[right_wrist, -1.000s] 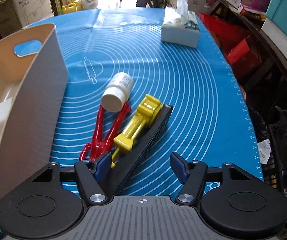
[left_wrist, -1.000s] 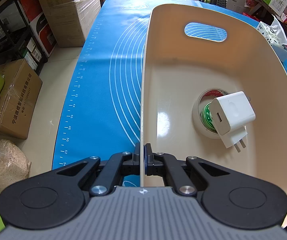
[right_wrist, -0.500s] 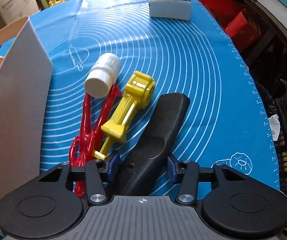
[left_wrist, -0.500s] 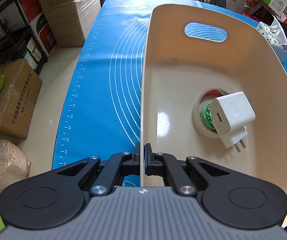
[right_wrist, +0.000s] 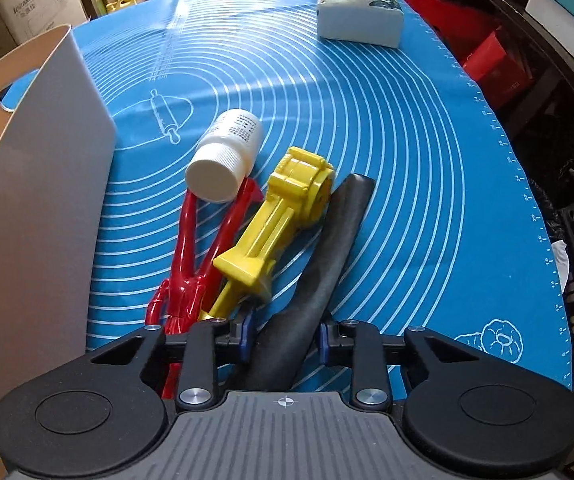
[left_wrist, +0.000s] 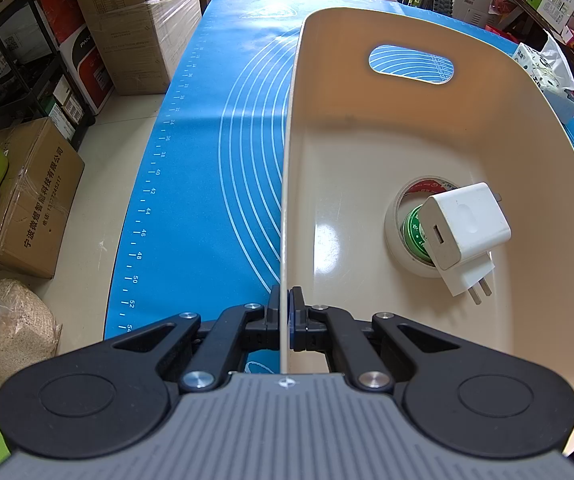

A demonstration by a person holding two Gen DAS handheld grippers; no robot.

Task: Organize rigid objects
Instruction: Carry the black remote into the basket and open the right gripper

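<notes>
My left gripper [left_wrist: 285, 318] is shut on the near left rim of a beige plastic bin [left_wrist: 351, 148]. Inside it lie a tape roll [left_wrist: 401, 236] and a white charger plug [left_wrist: 465, 236] resting on the roll. The bin's outer wall shows at the left of the right wrist view [right_wrist: 39, 208]. My right gripper [right_wrist: 285, 334] is closed around the near end of a long black remote-like object [right_wrist: 327, 256] lying on the blue mat. Beside it lie a yellow toy tool [right_wrist: 283, 220], a red tool [right_wrist: 191, 260] and a white pill bottle [right_wrist: 225, 156] on its side.
A blue silicone mat [right_wrist: 387, 128] covers the table. A tissue pack [right_wrist: 361, 20] sits at the far end. Cardboard boxes [left_wrist: 27, 200] stand on the floor to the left, and dark clutter lies off the table's right edge.
My right gripper has moved down over the black object and its fingers have narrowed around it. The left gripper and the bin have not moved.
</notes>
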